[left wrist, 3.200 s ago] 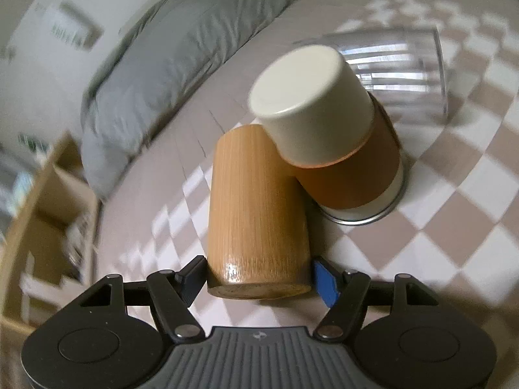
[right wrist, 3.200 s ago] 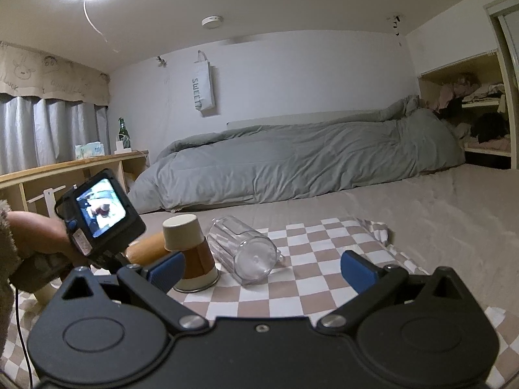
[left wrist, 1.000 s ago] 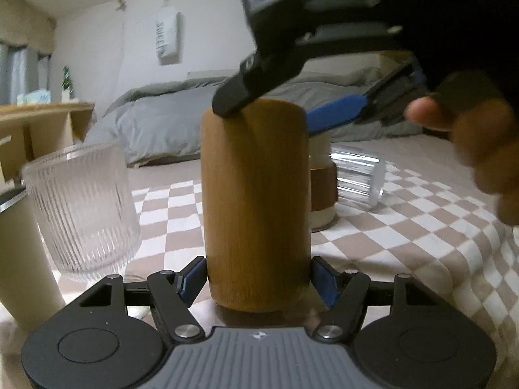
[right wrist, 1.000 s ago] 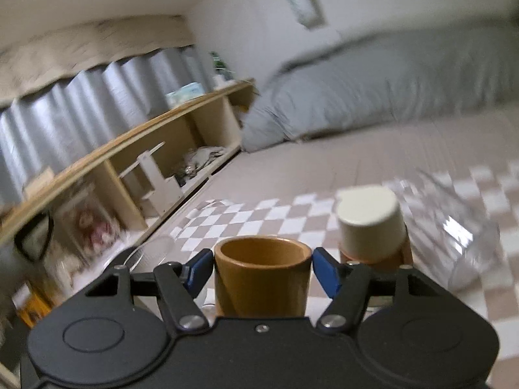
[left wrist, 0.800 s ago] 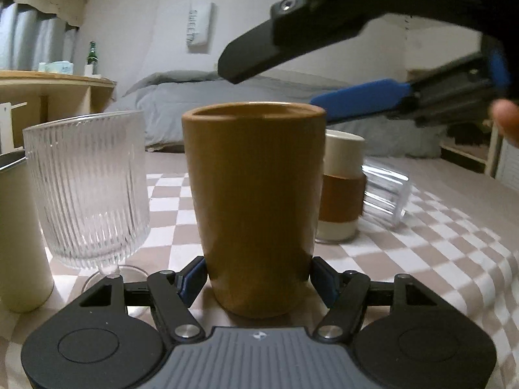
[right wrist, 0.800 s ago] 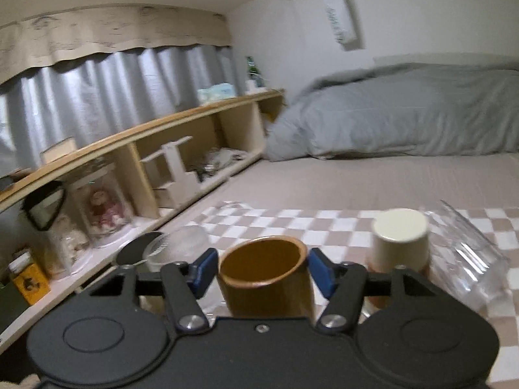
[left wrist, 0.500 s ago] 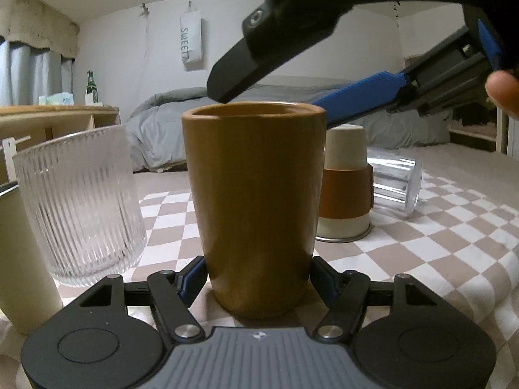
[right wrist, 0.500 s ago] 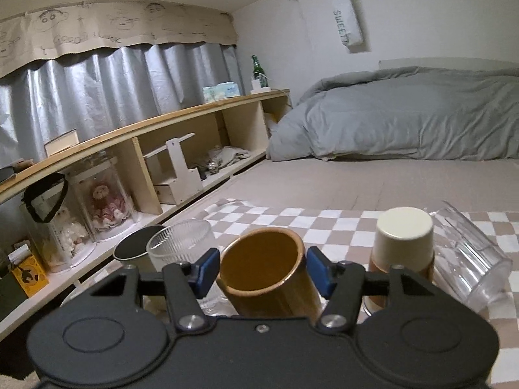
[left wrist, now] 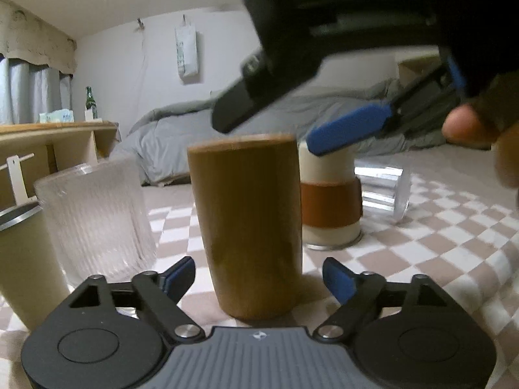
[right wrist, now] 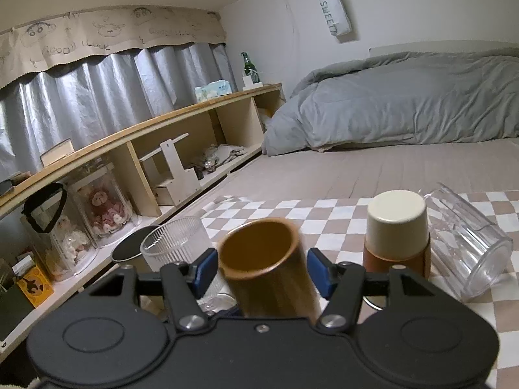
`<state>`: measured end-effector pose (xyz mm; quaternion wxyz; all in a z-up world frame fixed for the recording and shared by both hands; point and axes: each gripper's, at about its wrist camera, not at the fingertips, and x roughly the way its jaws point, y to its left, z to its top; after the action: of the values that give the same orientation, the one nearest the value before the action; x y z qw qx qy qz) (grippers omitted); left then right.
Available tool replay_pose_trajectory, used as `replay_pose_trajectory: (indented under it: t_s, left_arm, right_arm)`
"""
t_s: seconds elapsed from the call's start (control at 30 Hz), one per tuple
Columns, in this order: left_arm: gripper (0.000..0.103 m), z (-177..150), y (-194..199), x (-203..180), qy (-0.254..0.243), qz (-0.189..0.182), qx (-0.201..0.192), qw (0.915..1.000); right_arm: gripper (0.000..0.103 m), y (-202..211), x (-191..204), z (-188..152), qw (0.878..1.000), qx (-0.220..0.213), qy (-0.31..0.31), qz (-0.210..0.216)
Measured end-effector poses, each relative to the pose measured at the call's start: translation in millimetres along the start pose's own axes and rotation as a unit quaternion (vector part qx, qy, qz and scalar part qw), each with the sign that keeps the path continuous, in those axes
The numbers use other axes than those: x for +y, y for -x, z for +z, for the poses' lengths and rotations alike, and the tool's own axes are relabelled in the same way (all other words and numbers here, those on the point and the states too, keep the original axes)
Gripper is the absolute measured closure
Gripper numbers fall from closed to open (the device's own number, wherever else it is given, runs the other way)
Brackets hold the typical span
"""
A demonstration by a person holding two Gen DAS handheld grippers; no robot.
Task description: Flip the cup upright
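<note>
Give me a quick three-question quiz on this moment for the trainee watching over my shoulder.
1. True or false: the brown wooden cup stands mouth up on the checkered cloth.
2. Multiple choice: the left gripper is A) shut on the cup, B) open with gaps on both sides of the cup, C) out of view.
3. Fill in: the clear plastic cup behind the cream and brown cup lies on its ____.

Key: 1 true, its open mouth shows in the right wrist view. 2 B. 3 side.
</note>
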<state>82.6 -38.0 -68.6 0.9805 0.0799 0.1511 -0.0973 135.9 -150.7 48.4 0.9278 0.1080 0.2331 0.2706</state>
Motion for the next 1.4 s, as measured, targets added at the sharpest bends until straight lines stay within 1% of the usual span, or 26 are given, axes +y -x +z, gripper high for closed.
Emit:
replay_pose_trajectory:
  t_s: [0.1, 0.23, 0.33, 0.5, 0.63, 0.73, 0.9, 1.07, 1.13, 1.17, 1.4]
  left_arm:
    - [0.015, 7, 15, 5, 0.01, -0.002, -0.014, 0.9999]
    - [0.012, 16, 32, 14, 0.023, 0.005, -0.031, 0.9992]
    - [0.01, 23, 44, 21, 0.035, 0.01, -0.044, 0.9984]
    - [0.005, 33, 61, 31, 0.049, 0.021, -0.06, 0.9967]
    - [0.002, 38, 73, 37, 0.058, 0.028, -0.069, 0.9956]
    - [0.0, 34, 83, 41, 0.059, 0.031, -0.071, 0.9952]
    - [0.0, 31, 91, 49, 0.068, 0.035, -0.067, 0.9948]
    - [0.0, 29, 100, 52, 0.07, 0.042, -0.068, 0.9943]
    - [0.0, 29, 101, 52, 0.066, 0.035, -0.059, 0.9955]
    - [0.0, 28, 101, 52, 0.063, 0.03, -0.058, 0.9959]
    - [0.0, 23, 104, 46, 0.046, 0.04, -0.062, 0.9962]
  right_arm:
    - [0.033, 8, 2, 1, 1.0, -0.011, 0.003, 0.001]
    - [0.027, 23, 4, 0, 0.999, -0.031, 0.013, -0.012]
    - [0.022, 37, 3, -1, 0.998, -0.05, 0.02, -0.03]
    - [0.018, 59, 1, -1, 0.995, -0.079, 0.032, -0.059]
    - [0.014, 75, 3, -9, 0.989, -0.102, 0.045, -0.095]
    - [0.008, 82, 3, -18, 0.986, -0.106, 0.054, -0.116]
    - [0.002, 89, -2, -39, 0.981, -0.103, 0.057, -0.157]
    - [0.0, 95, -4, -59, 0.97, -0.101, 0.079, -0.206]
    - [0.0, 98, -3, -64, 0.966, -0.102, 0.09, -0.221]
    - [0.0, 99, -4, -66, 0.964, -0.103, 0.093, -0.226]
    - [0.0, 108, -3, -72, 0.963, -0.109, 0.097, -0.225]
